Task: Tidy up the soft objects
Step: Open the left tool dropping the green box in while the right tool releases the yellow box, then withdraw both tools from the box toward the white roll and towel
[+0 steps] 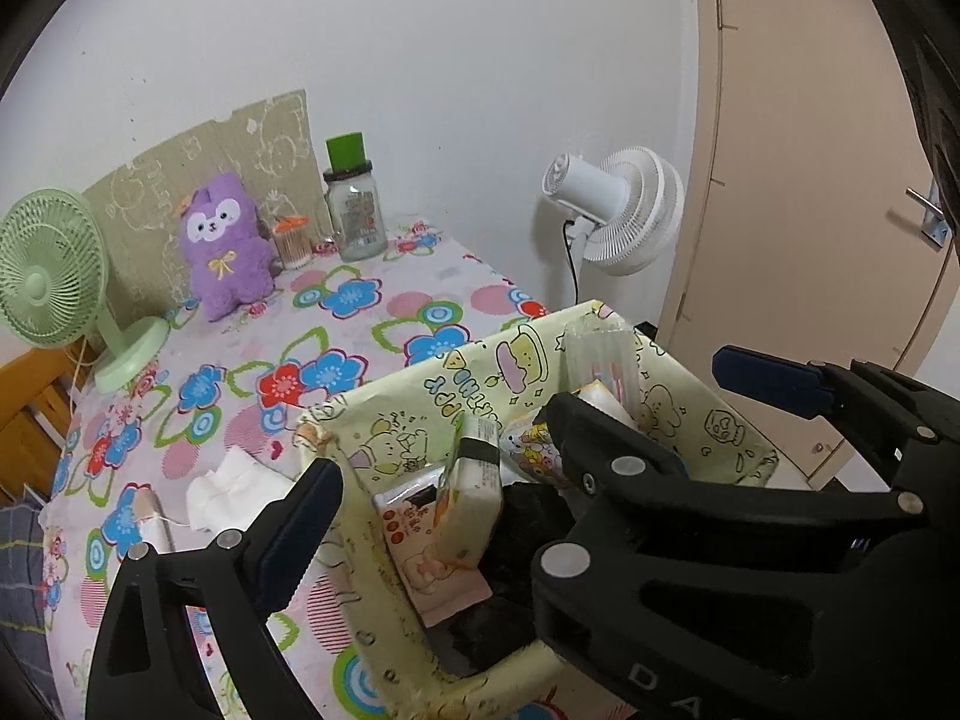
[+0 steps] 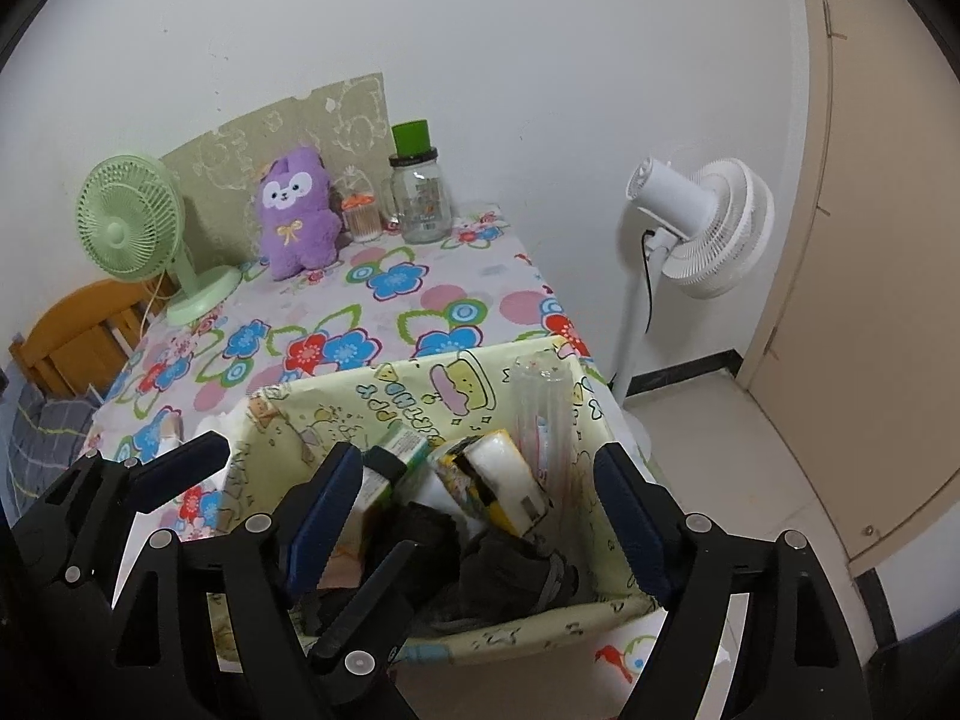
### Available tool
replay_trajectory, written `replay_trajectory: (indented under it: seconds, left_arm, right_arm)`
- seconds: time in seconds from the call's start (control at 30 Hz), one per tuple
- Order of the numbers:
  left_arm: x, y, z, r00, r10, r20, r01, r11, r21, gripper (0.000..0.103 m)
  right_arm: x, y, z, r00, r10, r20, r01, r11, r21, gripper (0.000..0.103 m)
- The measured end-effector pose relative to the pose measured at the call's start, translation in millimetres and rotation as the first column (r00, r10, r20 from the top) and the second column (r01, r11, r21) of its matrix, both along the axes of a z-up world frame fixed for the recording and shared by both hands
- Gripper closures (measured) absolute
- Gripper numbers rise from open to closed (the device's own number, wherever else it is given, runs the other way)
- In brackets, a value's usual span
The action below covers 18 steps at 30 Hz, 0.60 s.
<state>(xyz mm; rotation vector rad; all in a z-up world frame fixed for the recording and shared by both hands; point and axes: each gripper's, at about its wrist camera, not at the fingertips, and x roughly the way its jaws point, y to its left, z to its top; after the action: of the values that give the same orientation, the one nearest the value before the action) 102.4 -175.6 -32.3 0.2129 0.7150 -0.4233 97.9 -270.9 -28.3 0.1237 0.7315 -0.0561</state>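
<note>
A bench (image 2: pixel 420 306) under a glossy flowered cloth carries a green desk fan (image 2: pixel 135 222), a fuzzy purple plush (image 2: pixel 297 210) and a glass jar (image 2: pixel 420 192) along the wall. At its near edge stands a pale yellow cartoon-print fabric box (image 2: pixel 420 396), stuffed with tissue packs (image 2: pixel 504 474) and dark cloth (image 2: pixel 510 570). Both the left gripper (image 1: pixel 438 474) and right gripper (image 2: pixel 474 516) hang over it, jaws wide and holding nothing.

I'm in a home bedroom: a desk (image 2: pixel 456 300) under a flowered cloth carries a purple plush toy (image 2: pixel 297 210) and green desk fan (image 2: pixel 135 222), with a white standing fan (image 2: pixel 702 222) beside a door (image 2: pixel 870 240).
</note>
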Motion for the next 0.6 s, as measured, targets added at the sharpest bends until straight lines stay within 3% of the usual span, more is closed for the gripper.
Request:
replay_trajectory:
  seconds: [0.13,0.27,0.6]
  left_arm:
    - [-7.2,8.4,7.7,1.0,0.014,0.021,-0.014,1.0,-0.002,0.005]
    - [-14.0,18.2,14.4,1.0,0.012,0.026,-0.011,1.0,-0.02,0.005]
    - [-28.0,45.2,28.5,0.999,0.029,0.044,-0.027,0.999,-0.044,0.005]
  right_arm:
    - [-8.1,7.5,7.6,1.0,0.002,0.014,-0.001,1.0,-0.014,0.021]
    - [-18.3,16.0,15.6,0.999,-0.01,0.042,0.011,1.0,-0.016,0.009]
    - [-34.5,42.5,32.7,0.996,0.011,0.084,-0.008,0.999,-0.031,0.008]
